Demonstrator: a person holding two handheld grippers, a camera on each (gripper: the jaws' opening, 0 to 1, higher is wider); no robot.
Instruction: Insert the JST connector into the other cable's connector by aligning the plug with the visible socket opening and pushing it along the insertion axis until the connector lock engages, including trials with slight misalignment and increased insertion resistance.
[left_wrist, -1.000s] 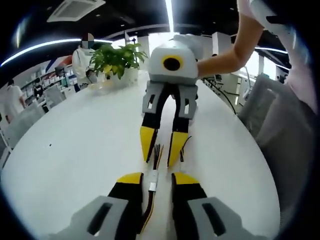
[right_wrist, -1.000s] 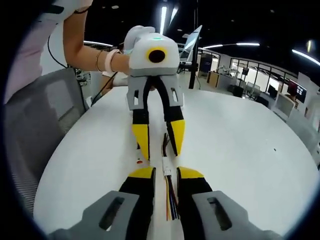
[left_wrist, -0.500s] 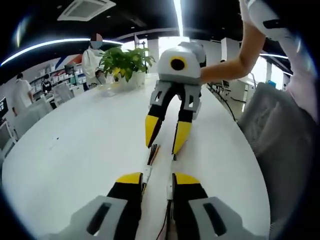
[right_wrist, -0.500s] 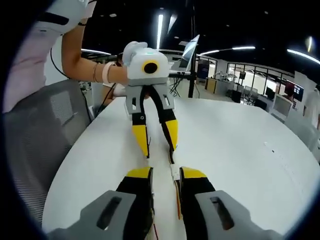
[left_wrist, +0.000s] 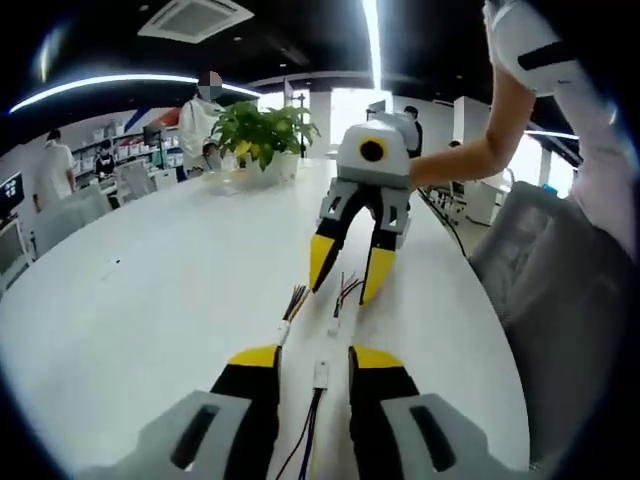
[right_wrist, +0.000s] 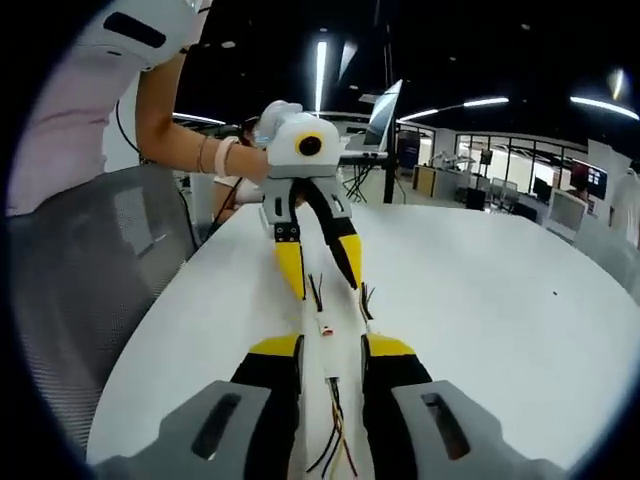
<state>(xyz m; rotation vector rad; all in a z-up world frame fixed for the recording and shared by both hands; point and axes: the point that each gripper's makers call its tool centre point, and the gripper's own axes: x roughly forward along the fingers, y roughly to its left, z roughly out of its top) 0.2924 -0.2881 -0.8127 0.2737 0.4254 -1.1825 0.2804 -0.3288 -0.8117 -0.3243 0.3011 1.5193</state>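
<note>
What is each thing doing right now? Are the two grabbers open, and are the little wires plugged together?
Left gripper: open, holding nothing.
Right gripper: open, holding nothing.
White plug: lying loose on the table between the left gripper's jaws, not joined to another plug.
Colored wires: lying flat, loose ends spread.
Potted plant: standing upright.
Table: white, carrying the wires.

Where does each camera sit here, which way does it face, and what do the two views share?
Left gripper view: rides on the left gripper, looking along the white table at the right gripper, which the person's arm holds; potted plant behind.
Right gripper view: rides on the right gripper, looking the opposite way at the left gripper and a grey chair.
Shared: the table and the loose cables with small white connectors lying between the grippers.
</note>
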